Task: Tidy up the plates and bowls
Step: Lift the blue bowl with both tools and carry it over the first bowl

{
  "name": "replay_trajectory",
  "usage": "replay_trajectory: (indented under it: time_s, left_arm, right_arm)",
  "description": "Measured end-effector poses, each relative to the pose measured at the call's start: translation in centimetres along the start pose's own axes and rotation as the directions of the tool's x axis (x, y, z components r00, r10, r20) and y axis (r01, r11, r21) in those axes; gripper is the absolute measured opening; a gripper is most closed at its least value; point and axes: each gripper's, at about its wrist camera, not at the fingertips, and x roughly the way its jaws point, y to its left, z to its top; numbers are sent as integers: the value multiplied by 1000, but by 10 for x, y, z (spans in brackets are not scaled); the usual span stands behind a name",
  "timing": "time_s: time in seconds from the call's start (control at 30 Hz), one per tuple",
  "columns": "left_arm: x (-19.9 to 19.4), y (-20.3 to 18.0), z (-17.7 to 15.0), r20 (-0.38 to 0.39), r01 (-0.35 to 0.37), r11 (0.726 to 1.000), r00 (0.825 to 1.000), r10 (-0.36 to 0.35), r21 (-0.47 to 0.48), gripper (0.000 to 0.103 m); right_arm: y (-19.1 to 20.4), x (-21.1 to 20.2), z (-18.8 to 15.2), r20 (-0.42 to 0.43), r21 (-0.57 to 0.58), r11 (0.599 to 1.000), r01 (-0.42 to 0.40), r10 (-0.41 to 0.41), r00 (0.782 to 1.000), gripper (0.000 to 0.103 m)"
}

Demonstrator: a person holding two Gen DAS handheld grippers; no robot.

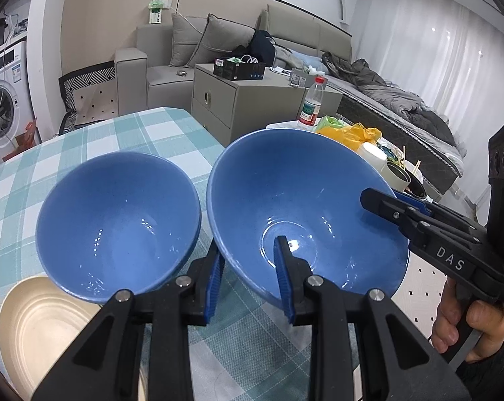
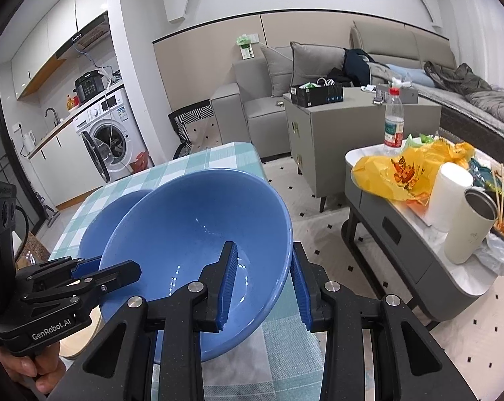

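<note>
1. My left tool (image 1: 250,274) points forward and down over the checked table (image 1: 94,147); its knuckles fill the bottom of the left wrist view, and my left hand (image 2: 34,372) shows in the right wrist view curled round its grip.
2. Furthest left, at that tool's lower edge, a cream plate (image 1: 41,327) lies flat on the table, partly under the tool's left finger.
3. Next comes the smaller blue bowl (image 1: 118,224). It sits tilted toward me, just left of my left tool and outside its fingers.
4. The larger blue bowl (image 1: 305,214) is held by both tools. My left tool is clamped on its near rim, one blue pad (image 1: 283,284) inside the bowl and the other under the outer wall.
5. My right tool (image 2: 265,287) comes in low from the right and also angles downward. It is clamped on the same bowl's opposite rim, one pad inside, one outside. My right hand (image 1: 469,327) wraps its trigger grip.
6. The larger bowl hangs tilted between the two tools, its rim close beside the smaller bowl; whether they touch I cannot tell.
7. Count: two blue bowls, one cream plate, two tools.
8. Off to the right, a separate low table (image 2: 419,260) carries a yellow bag (image 2: 402,170), a bottle (image 2: 394,120) and cups.
</note>
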Motion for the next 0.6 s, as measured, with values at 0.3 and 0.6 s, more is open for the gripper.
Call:
replay_trajectory:
  time_s: [0.3,0.6]
  left_arm:
    - [-6,6,4,21,1,1000,1000,0,-17,28]
    - [-13,13,10,50,14,1000,999,-13,-20,28]
  right_arm:
    - [14,-9,5,28,-26,1000,10,-9,1000,33]
    - [27,-23,16,83,-42,999,26,-23,996,33]
